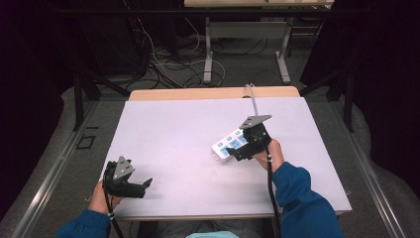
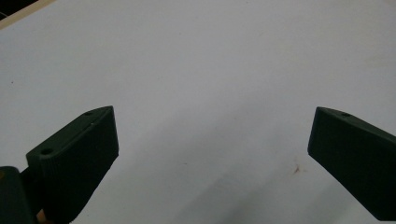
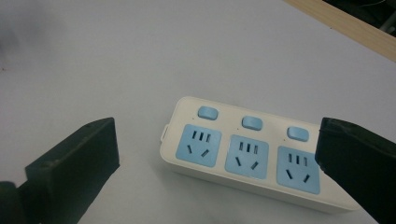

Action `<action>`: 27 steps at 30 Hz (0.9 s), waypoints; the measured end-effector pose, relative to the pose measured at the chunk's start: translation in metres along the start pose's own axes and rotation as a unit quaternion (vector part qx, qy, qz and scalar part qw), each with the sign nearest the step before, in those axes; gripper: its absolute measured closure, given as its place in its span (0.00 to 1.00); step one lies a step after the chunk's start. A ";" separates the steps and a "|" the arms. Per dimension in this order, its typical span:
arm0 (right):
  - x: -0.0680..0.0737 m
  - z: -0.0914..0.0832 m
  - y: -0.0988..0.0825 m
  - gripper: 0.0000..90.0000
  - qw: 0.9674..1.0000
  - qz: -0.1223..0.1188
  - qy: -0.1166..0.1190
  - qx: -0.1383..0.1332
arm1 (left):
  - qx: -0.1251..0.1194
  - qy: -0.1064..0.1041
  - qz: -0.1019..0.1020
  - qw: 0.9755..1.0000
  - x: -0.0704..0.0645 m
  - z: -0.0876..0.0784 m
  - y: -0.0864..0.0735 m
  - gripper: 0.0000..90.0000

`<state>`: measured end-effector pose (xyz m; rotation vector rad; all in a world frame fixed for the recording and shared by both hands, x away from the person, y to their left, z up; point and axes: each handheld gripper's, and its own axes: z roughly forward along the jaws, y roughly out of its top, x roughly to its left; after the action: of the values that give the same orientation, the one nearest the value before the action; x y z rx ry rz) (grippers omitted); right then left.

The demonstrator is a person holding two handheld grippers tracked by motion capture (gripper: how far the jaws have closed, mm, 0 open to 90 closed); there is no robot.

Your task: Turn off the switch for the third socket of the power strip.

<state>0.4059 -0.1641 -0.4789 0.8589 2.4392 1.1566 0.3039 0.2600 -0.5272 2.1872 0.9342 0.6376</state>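
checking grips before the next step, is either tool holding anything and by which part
Nothing is held. The right tool is open above the power strip, not touching; the left tool is open over bare table.

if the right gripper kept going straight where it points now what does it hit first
Most likely the power strip: it lies just ahead between the open jaws of the right gripper, though depth is hard to judge.

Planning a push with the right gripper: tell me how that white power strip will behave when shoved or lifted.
The power strip looks like a rigid plastic box lying flat, so it should slide rather than roll or tip. Its smooth shell on the smooth white table may skid easily. The grey cable at its far end will probably drag and swing it round.
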 end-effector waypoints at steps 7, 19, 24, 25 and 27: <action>-0.001 -0.010 -0.008 0.00 1.000 0.000 -0.010 0.003 | -0.001 0.002 0.000 1.000 0.000 -0.001 0.000 0.02; -0.006 -0.027 -0.024 0.00 0.999 0.011 -0.030 -0.001 | -0.001 0.001 0.000 1.000 0.000 0.000 0.000 0.02; -0.009 -0.035 -0.032 0.00 0.999 0.016 -0.038 0.001 | -0.001 0.003 0.000 1.000 0.000 0.000 0.000 0.02; -0.009 -0.036 -0.033 0.00 0.999 0.018 -0.040 -0.001 | -0.001 0.002 0.000 1.000 0.000 0.000 0.000 0.02; -0.011 -0.039 -0.036 0.00 0.999 0.021 -0.042 -0.001 | 0.000 0.003 0.001 1.000 0.000 0.000 0.000 0.02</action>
<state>0.3805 -0.2120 -0.4827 0.9437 2.3630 1.1152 0.3037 0.2602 -0.5268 2.1868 0.9356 0.6443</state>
